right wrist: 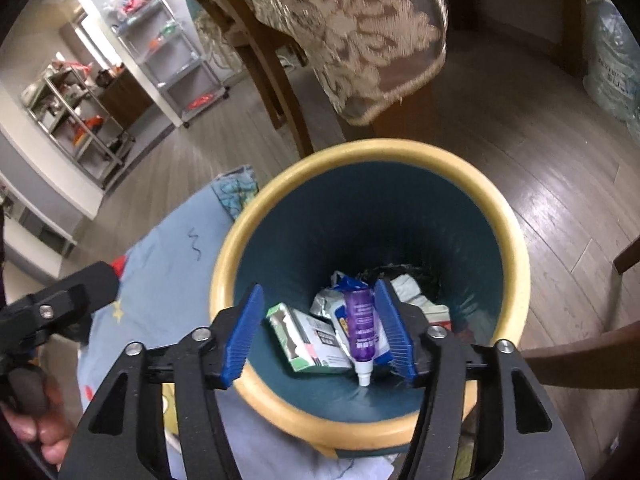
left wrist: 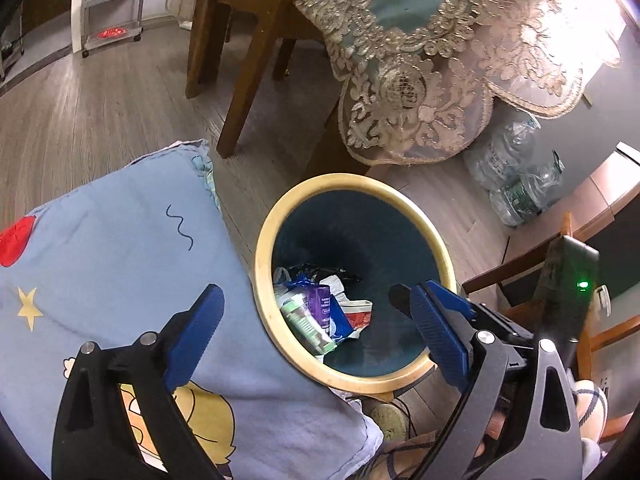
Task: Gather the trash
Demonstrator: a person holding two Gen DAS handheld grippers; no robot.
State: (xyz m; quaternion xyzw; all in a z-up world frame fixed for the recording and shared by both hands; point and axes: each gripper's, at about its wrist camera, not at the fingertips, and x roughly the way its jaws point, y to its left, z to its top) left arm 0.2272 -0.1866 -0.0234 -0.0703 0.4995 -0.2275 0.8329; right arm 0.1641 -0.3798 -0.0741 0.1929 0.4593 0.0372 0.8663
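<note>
Gaping over the bin, the right tool flanks a purple tube.

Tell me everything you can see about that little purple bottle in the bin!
The purple bottle is small and looks like plastic, with a white label with print too small to read and a white nozzle tip. It lies nozzle towards the camera inside the trash bin, on top of white wrappers beside a green-and-white carton. It sits between the right gripper fingers' blue pads, close to one; they look apart.
</note>
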